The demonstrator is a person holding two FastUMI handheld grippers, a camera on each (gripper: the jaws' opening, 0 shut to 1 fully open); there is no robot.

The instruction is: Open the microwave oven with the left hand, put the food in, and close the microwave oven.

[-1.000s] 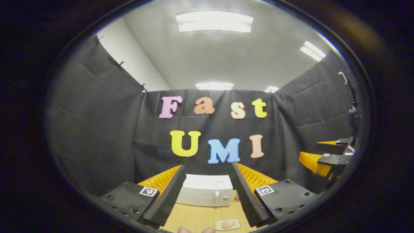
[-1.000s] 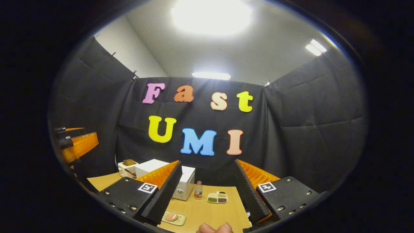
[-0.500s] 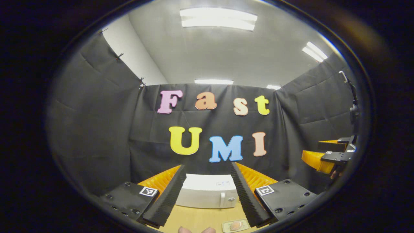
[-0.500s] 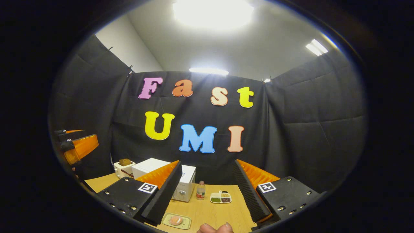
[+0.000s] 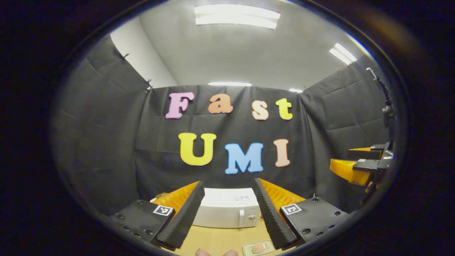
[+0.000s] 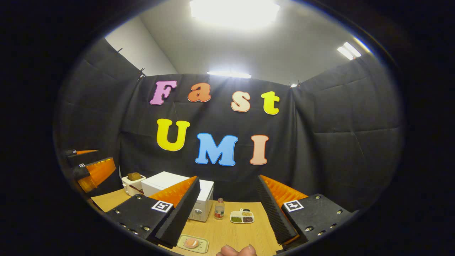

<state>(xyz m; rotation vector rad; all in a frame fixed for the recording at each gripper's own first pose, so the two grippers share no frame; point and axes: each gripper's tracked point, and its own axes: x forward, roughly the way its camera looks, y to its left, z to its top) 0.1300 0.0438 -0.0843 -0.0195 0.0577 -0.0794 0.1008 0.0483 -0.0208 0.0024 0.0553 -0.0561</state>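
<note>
1. Over the last second the left gripper view has been tilted slightly downward and swung a little, so that the white box-shaped microwave oven (image 5: 227, 212) with its closed door is now framed between the fingers of the left gripper (image 5: 227, 213). From this it is judged that the approach to the door has only begun.
2. The left gripper is held spread, with nothing between its fingers; it is well apart from the microwave.
3. The right gripper (image 6: 227, 209) is likewise held spread and empty above the light wooden table (image 6: 231, 231).
4. The food, a round orange-pink piece on a small pale rectangular tray (image 6: 192, 243), lies at the near edge of the table, in front of the microwave.
5. In the right gripper view a white toaster holding a brown slice (image 6: 132, 182) is shown left of the microwave, and a small clear bottle (image 6: 219, 208) and a divided dish of grains (image 6: 242, 216) to its right.
</note>
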